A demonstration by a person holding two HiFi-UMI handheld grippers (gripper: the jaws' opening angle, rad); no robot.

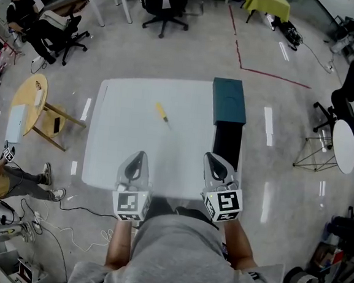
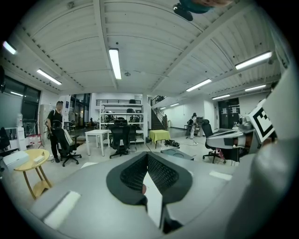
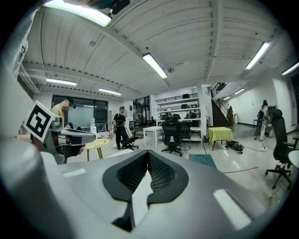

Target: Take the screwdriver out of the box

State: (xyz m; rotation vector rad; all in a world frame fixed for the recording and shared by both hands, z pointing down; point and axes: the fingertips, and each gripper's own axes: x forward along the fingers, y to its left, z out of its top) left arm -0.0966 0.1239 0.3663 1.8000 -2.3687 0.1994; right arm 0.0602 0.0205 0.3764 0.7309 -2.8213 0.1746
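Note:
A yellow-handled screwdriver [image 1: 161, 112] lies on the white table [image 1: 122, 139], out in the open near its middle. At the table's right edge sits the box, a teal lid [image 1: 229, 102] with a black open tray [image 1: 226, 146] below it. My left gripper [image 1: 139, 156] hovers over the table's near edge, its jaws closed together and empty. My right gripper [image 1: 213, 158] is beside the black tray, also shut with nothing between its pads. Both gripper views look level across the room over the closed jaws: the left gripper [image 2: 145, 156], the right gripper [image 3: 148, 154] and the teal lid [image 3: 202, 160].
A round wooden side table [image 1: 30, 97] stands left of the white table. A round white table [image 1: 344, 146] and a black chair [image 1: 349, 91] are at the right. Office chairs and a seated person [image 1: 22, 13] are farther back. Cables lie on the floor at lower left.

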